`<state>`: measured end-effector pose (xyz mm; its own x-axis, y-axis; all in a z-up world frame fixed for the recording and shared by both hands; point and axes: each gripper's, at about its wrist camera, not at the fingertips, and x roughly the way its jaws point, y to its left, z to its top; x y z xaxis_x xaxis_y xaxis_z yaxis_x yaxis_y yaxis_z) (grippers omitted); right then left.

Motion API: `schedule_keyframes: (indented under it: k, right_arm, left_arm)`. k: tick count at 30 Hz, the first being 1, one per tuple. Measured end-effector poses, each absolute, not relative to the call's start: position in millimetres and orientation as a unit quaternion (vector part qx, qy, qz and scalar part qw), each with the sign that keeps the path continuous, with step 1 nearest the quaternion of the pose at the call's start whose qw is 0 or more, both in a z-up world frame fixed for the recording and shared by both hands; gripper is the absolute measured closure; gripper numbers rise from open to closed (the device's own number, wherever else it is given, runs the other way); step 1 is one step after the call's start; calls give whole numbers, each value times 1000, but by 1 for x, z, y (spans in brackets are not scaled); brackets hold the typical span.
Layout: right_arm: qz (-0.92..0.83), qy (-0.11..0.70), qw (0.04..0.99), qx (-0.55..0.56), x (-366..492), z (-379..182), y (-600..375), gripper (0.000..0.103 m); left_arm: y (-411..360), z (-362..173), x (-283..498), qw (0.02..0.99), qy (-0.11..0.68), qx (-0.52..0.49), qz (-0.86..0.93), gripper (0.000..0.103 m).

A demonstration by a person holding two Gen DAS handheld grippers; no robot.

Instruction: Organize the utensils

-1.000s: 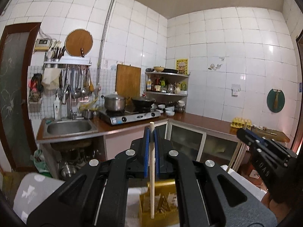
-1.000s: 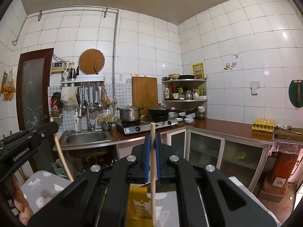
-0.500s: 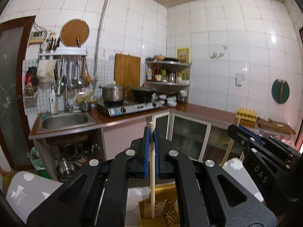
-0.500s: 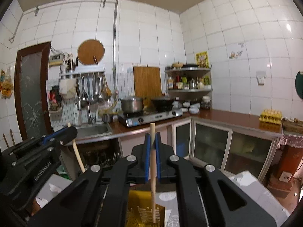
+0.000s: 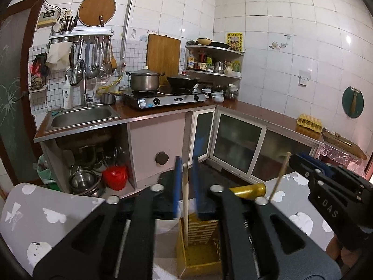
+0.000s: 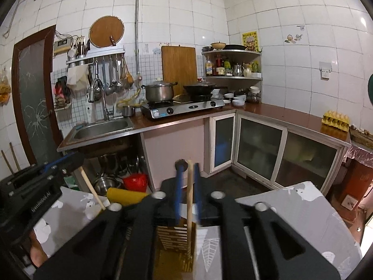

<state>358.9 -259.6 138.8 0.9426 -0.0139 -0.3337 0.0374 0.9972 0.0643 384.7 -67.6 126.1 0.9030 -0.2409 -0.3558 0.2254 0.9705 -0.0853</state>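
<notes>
Yellow slotted holder (image 5: 198,245) directly below left gripper (image 5: 185,186); chopstick (image 5: 185,200) stands in it between parted fingers (image 5: 176,186), small gap each side. Right gripper (image 5: 326,186) close on right with second chopstick (image 5: 278,177), narrowing passage there. Grey patterned counter (image 5: 35,205) open to left. Ahead, open floor up to cabinets (image 5: 235,147).

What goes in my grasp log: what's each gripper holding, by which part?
Nothing: left gripper and right gripper are open; each chopstick stands loose inside.
</notes>
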Motion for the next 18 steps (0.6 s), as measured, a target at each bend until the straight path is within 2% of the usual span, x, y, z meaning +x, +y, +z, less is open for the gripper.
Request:
schedule_keyframes:
  k: [1, 2, 4, 6, 8, 10, 11, 18]
  right_arm:
    - [-14, 166, 985, 36, 355, 142, -261, 46]
    - [-18, 164, 986, 34, 348, 147, -263, 46]
    - [-21, 167, 985, 33, 334, 155, -267, 46]
    - [-26, 169, 985, 36, 320, 161, -273, 46]
    - [-29, 173, 984, 44, 305, 165, -279, 46]
    - [-32, 183, 981, 54, 290, 161, -285, 46]
    - [-33, 189, 980, 56, 285, 158, -287, 46]
    - [-51, 238, 967, 79, 256, 104, -301, 46]
  left_arm:
    - [-64, 131, 379, 976, 181, -23, -115, 66]
    - [-60, 135, 374, 978, 176, -25, -111, 52]
    - [-52, 145, 360, 980, 165, -27, -106, 40]
    - [-45, 155, 343, 982, 158, -26, -99, 34]
    - [-37, 160, 326, 983, 154, -24, -92, 19]
    - [-29, 163, 305, 985, 148, -22, -81, 8]
    - [-26, 163, 298, 986, 145, -22, -78, 5]
    - [-12, 133, 261, 983, 173, -11, -54, 5]
